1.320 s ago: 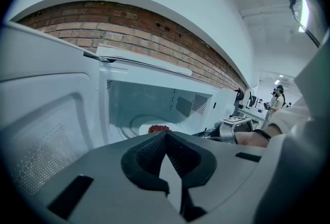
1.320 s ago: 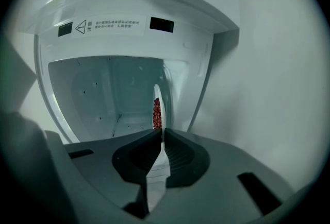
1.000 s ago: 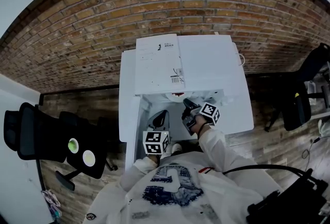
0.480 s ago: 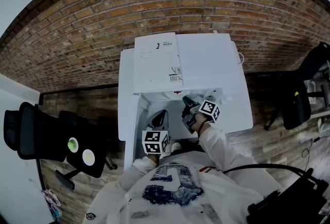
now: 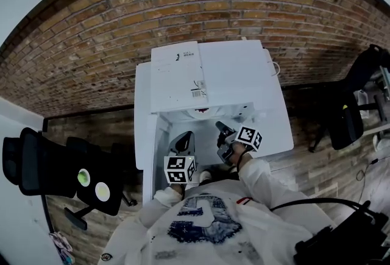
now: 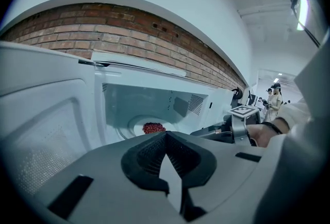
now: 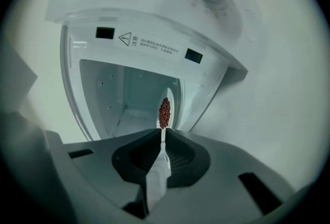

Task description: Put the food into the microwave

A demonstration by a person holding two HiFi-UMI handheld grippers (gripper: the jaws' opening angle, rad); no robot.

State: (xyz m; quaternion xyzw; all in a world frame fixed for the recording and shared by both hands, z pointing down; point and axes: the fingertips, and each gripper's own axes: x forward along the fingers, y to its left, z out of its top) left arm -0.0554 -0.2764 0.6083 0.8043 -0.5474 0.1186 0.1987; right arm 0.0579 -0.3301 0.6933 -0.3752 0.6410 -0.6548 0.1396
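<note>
The white microwave [image 5: 237, 75] stands with its door [image 5: 144, 130] swung open to the left. Inside, a white plate [image 6: 135, 126] carries a heap of red food [image 6: 153, 127]; in the right gripper view the food [image 7: 164, 112] appears side-on. My right gripper [image 5: 220, 127] reaches into the opening, and its jaws [image 7: 162, 133] are shut on the plate's near rim. My left gripper [image 5: 184, 136] hangs in front of the opening, left of the right one. It is shut with nothing in it [image 6: 165, 135].
The microwave sits on a white table [image 5: 286, 136] against a brick wall [image 5: 91, 32]. A white paper sheet [image 5: 180, 75] lies on the microwave's top. Black office chairs stand at the left [image 5: 55, 166] and right [image 5: 353, 111]. People stand far off down the room [image 6: 273, 99].
The head view has shifted a little, so the microwave sits further left and up. Both grippers stay in front of the opening; the plate has not visibly moved.
</note>
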